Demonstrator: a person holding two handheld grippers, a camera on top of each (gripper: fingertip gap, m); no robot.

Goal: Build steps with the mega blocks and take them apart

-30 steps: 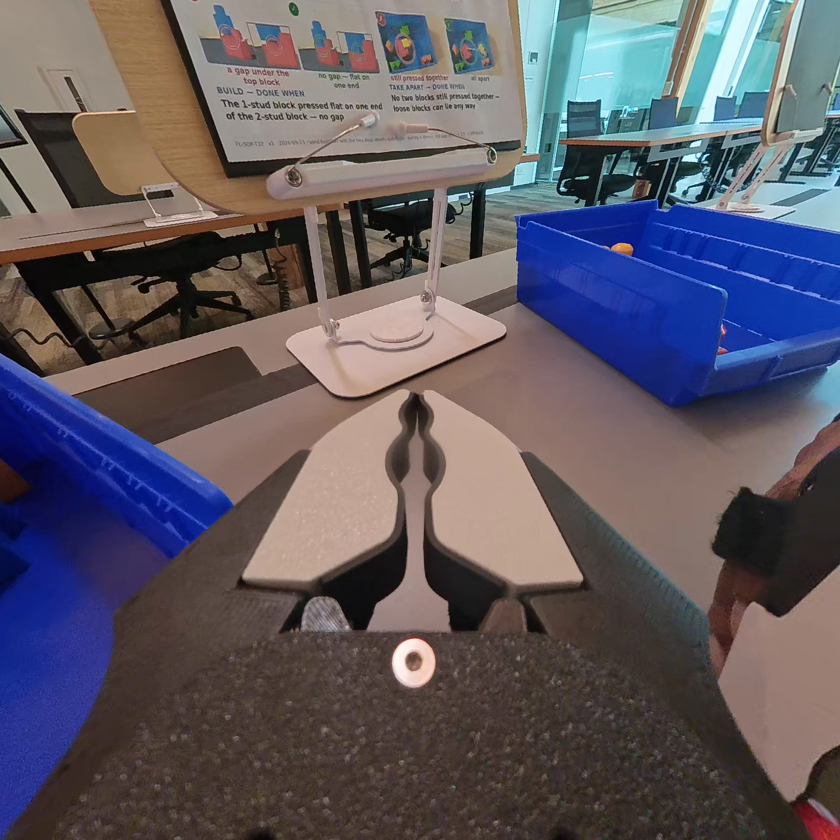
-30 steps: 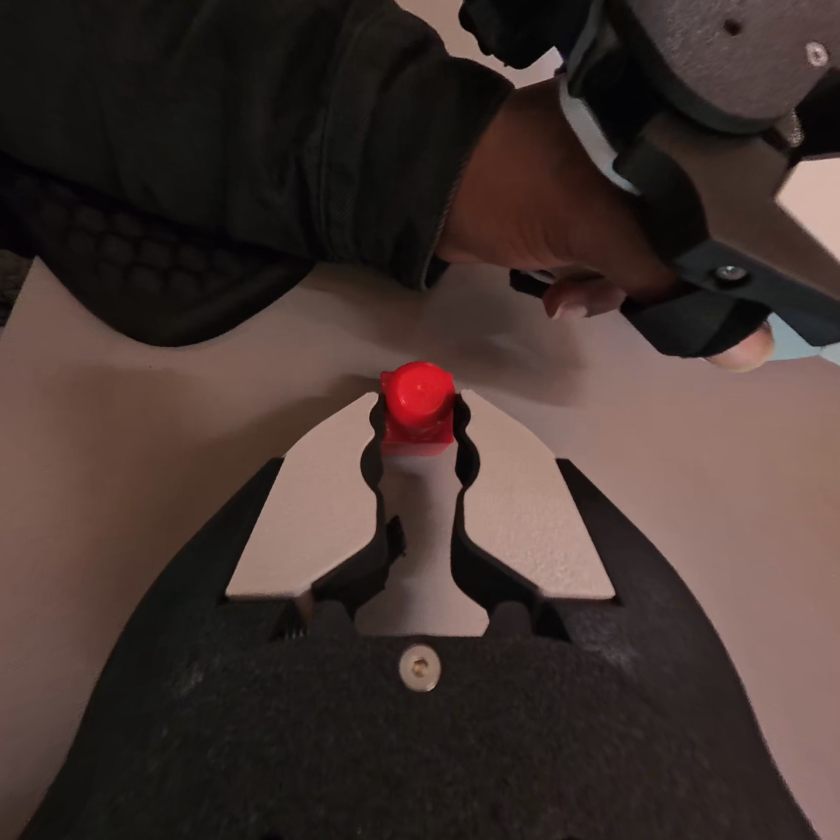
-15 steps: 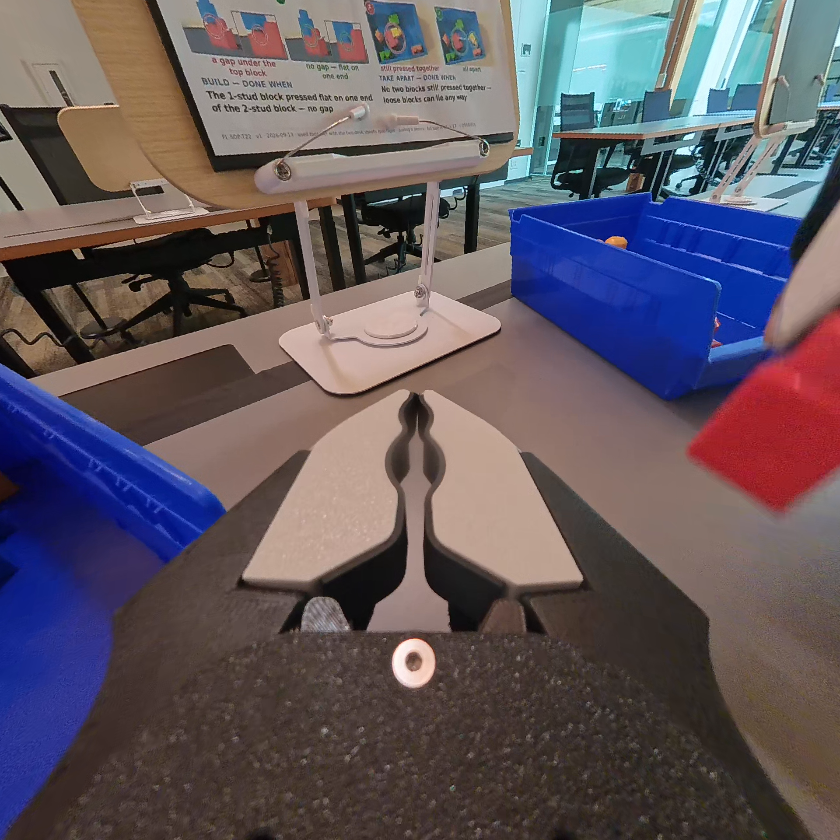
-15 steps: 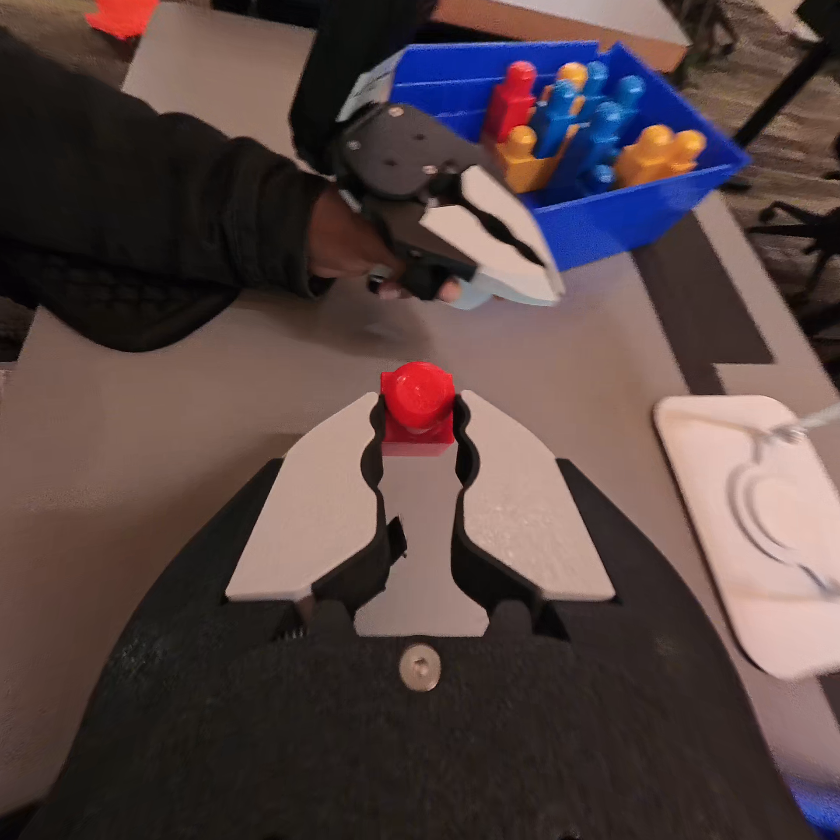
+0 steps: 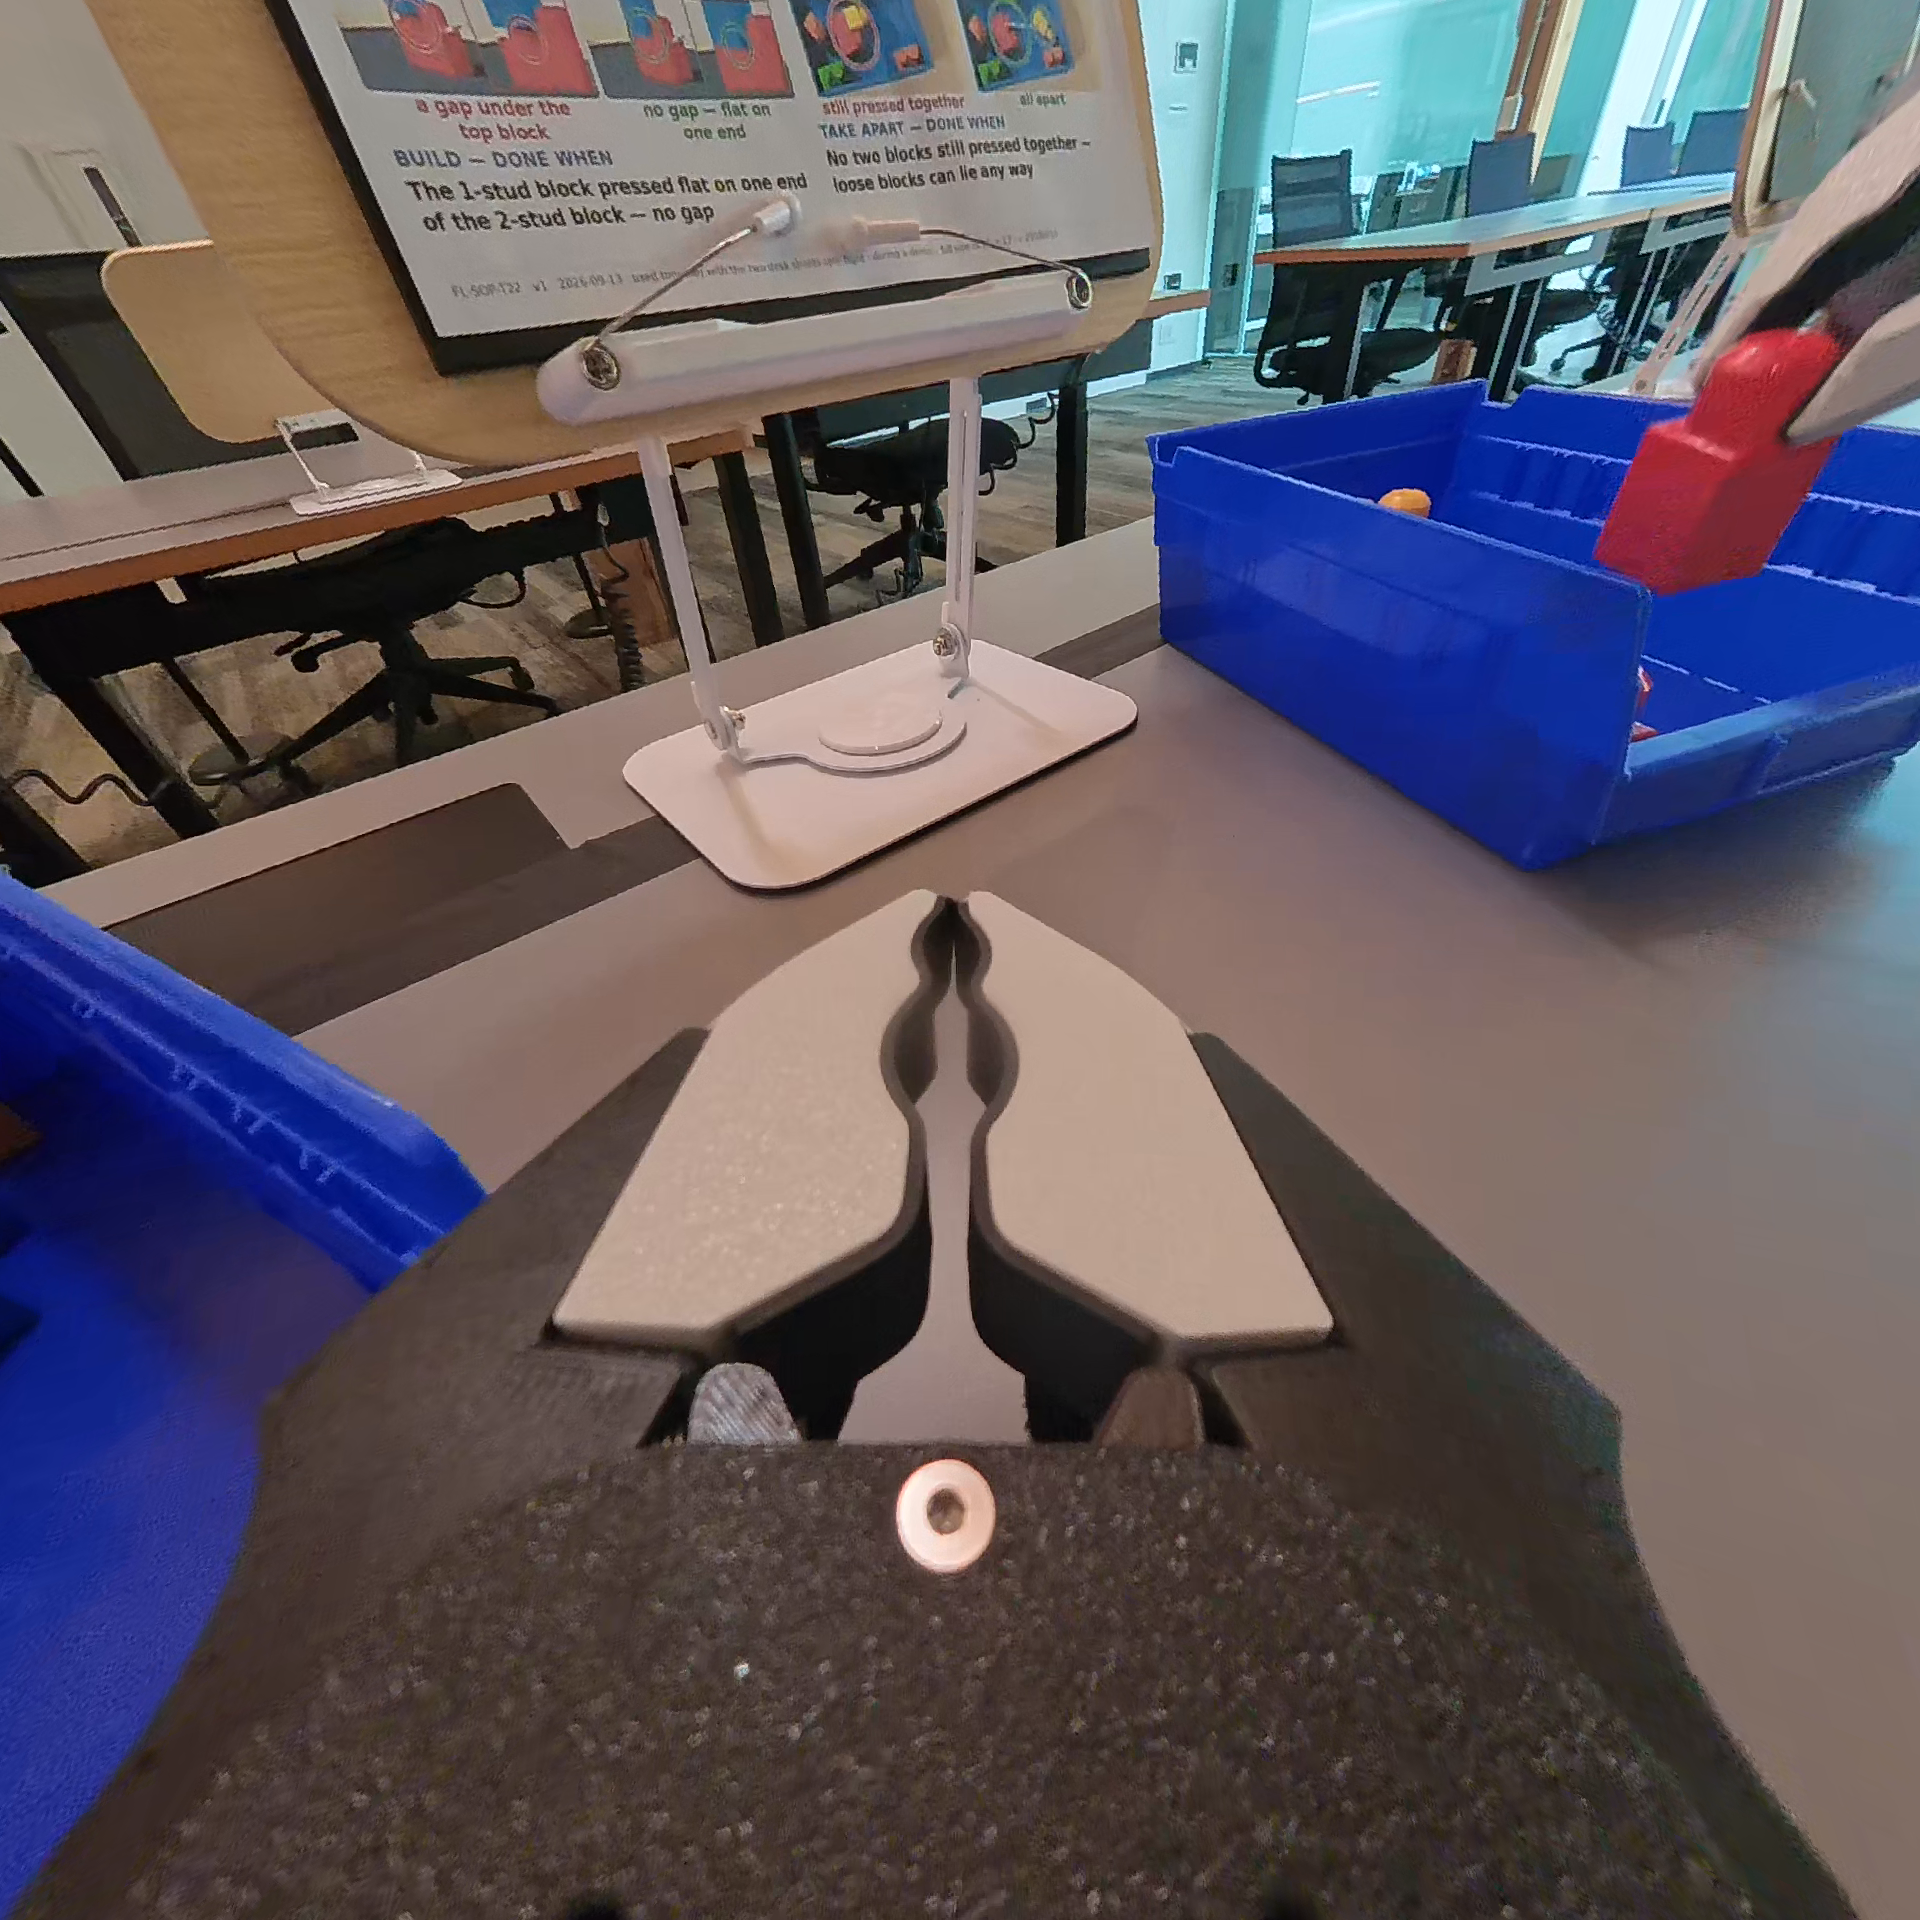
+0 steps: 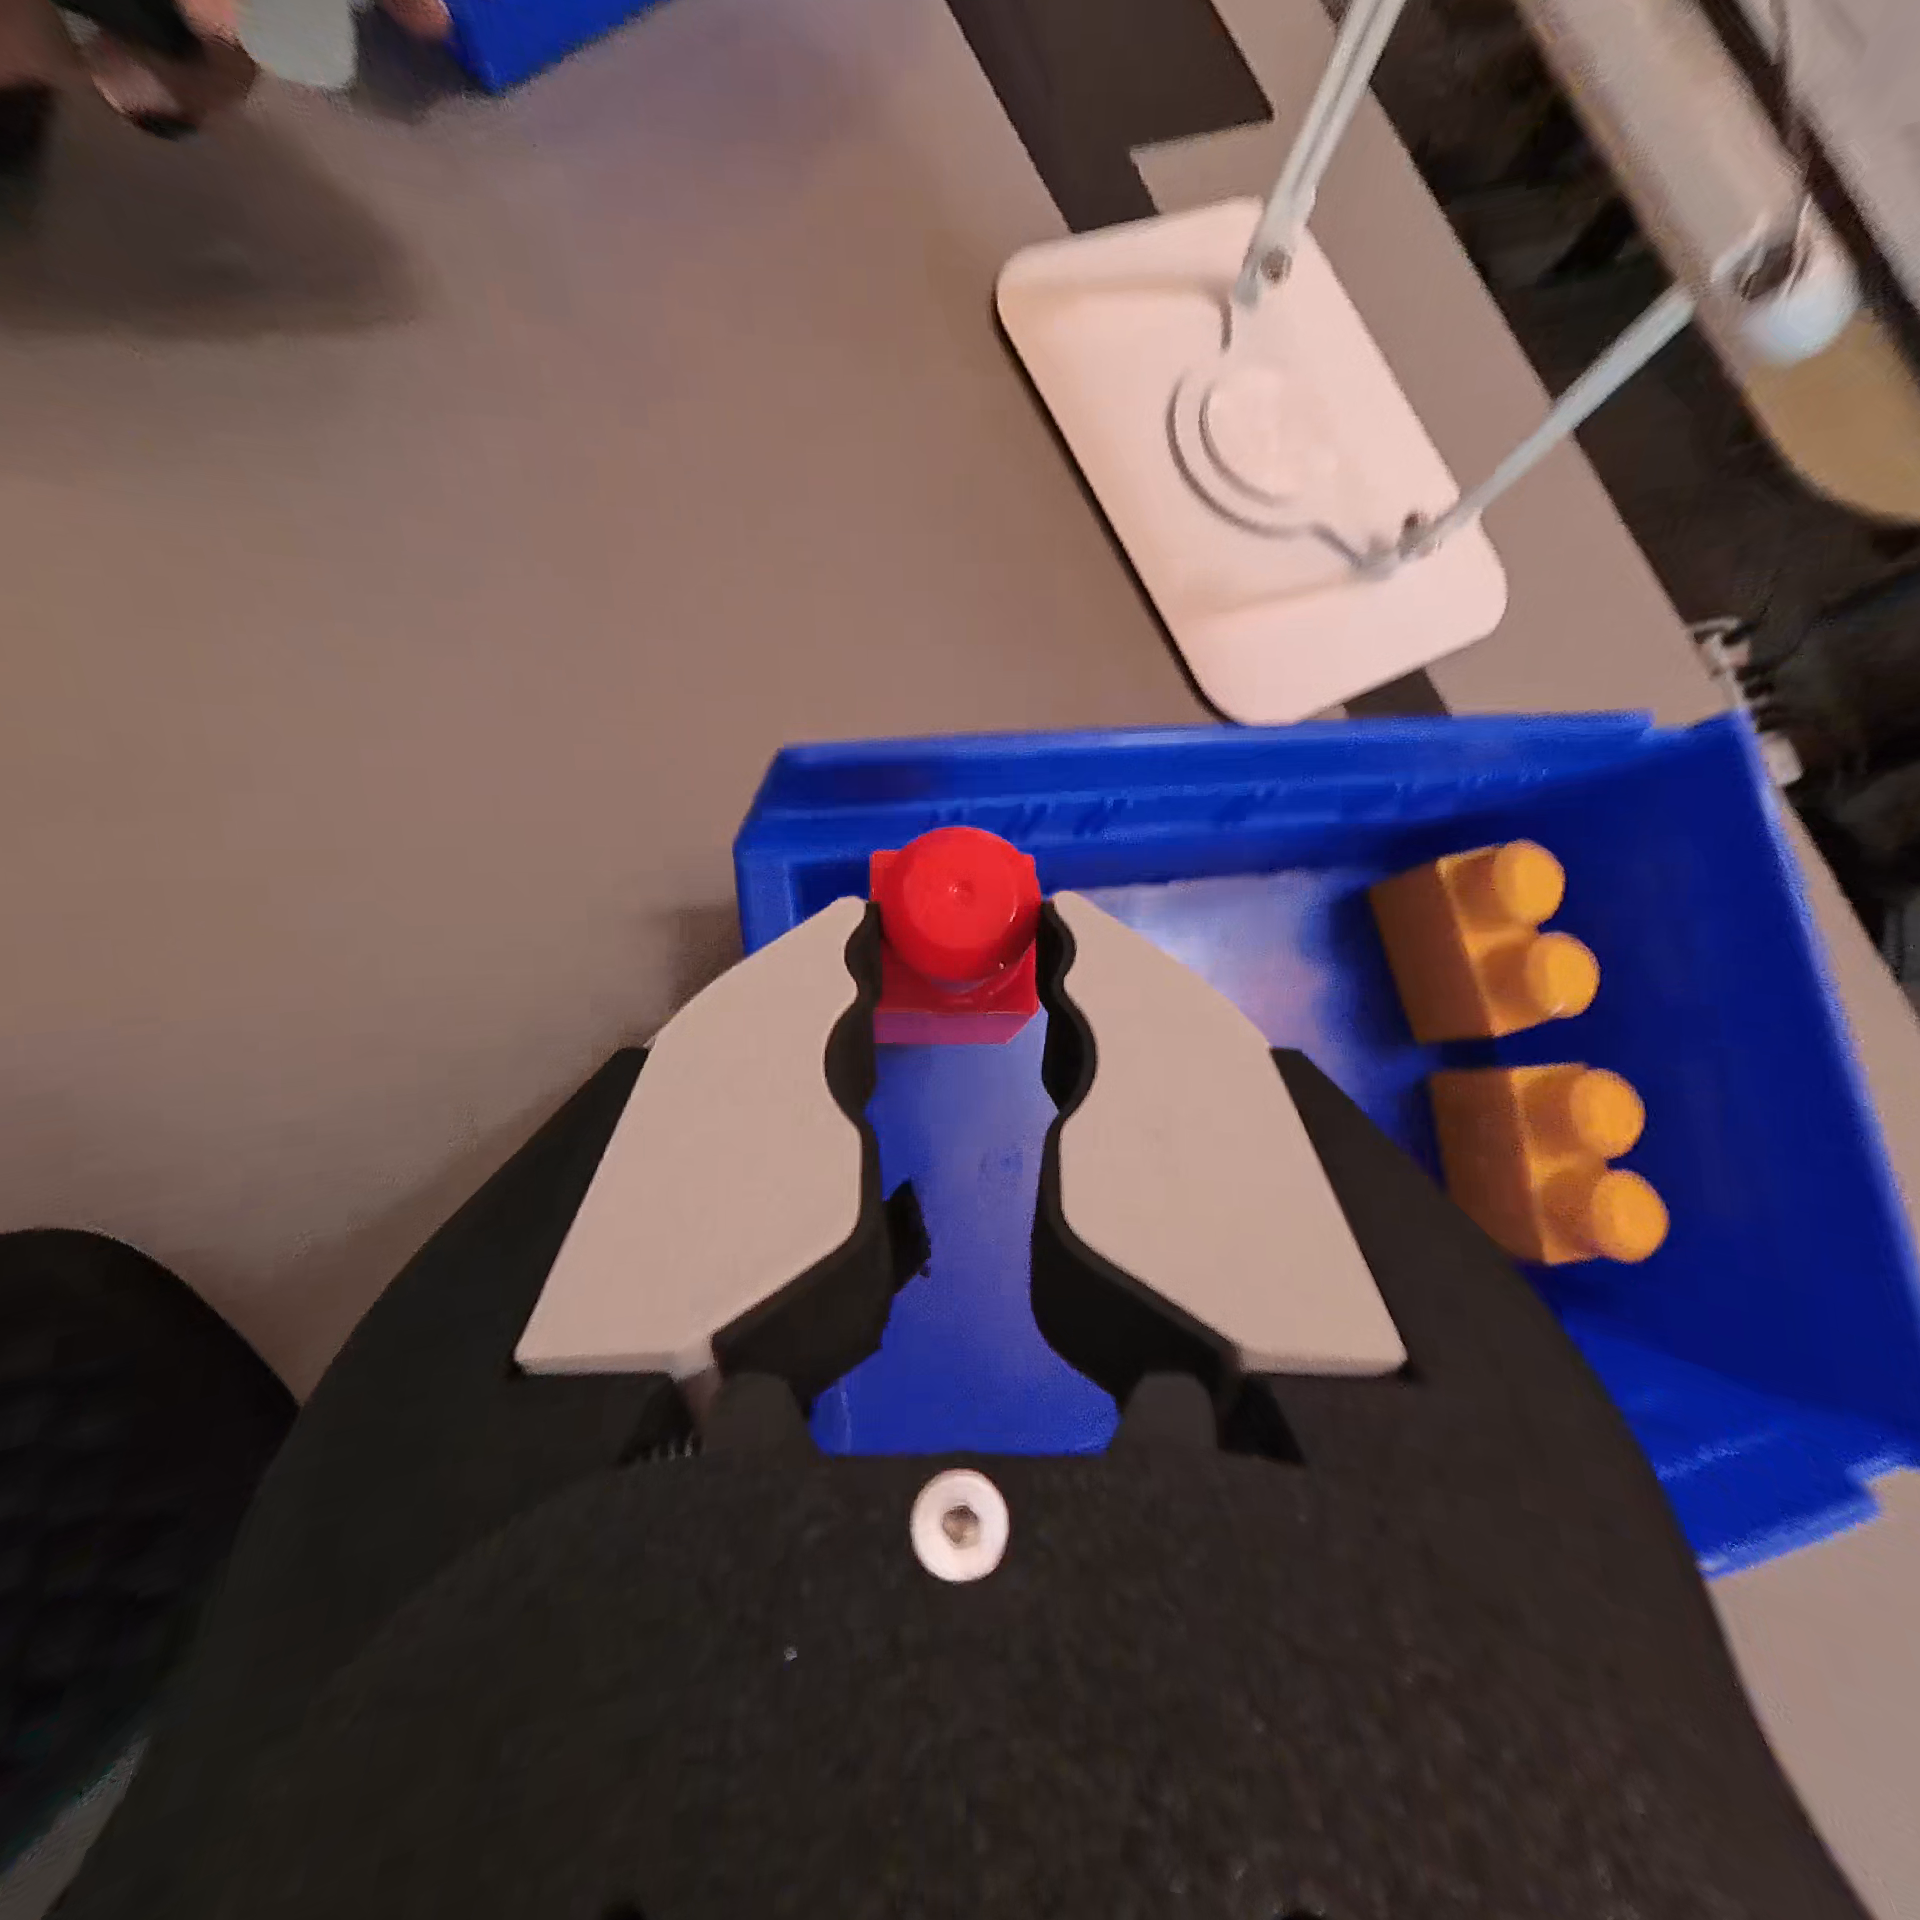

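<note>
Left wrist view sits low over the table (image 5: 1351,1039), facing the stand (image 5: 883,769) at 12 o'clock. Right wrist view looks steeply down on a bin (image 6: 1195,790); the stand (image 6: 1247,468) at 1 o'clock is shared.

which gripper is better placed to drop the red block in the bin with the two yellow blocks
Right. The right hand-held gripper is shut on the red one-stud block, above the blue bin holding two yellow blocks. The left hand-held gripper is shut and empty.
</note>
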